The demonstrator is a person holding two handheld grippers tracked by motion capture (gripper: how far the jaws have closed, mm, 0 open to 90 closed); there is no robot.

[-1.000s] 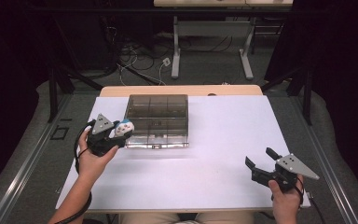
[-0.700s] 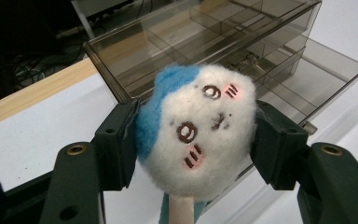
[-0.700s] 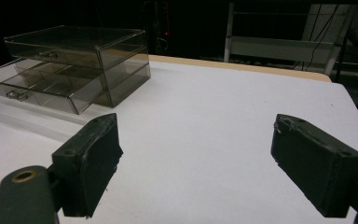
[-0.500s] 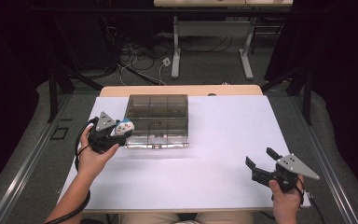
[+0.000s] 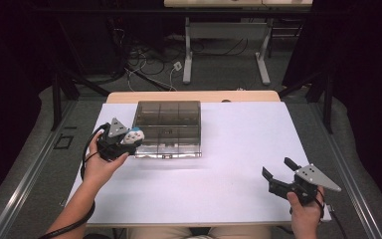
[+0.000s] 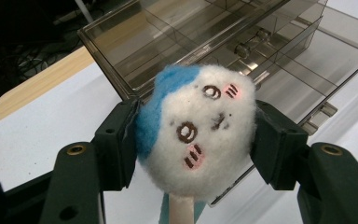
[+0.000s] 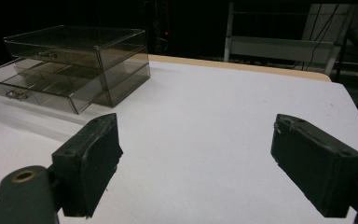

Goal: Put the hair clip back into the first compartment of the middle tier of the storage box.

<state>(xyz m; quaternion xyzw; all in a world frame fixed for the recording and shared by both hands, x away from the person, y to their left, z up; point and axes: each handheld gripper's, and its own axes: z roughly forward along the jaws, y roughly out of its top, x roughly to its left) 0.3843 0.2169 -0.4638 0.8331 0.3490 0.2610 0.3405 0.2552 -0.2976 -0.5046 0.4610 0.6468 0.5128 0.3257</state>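
Nothing much has shifted since the earlier frames: my left gripper [image 5: 129, 141] keeps its place at the left edge of the smoky drawer box [image 5: 168, 128], and my right gripper [image 5: 279, 178] stays parked near the table's [image 5: 238, 149] front right corner. Up close, the left gripper view shows what the high view blurs: my jaws clamped on a white-and-blue plush toy [image 6: 198, 130] with a stitched face, over the pulled-out lower drawer [image 6: 279, 70]. On the right, my jaws stand wide apart, holding nothing.
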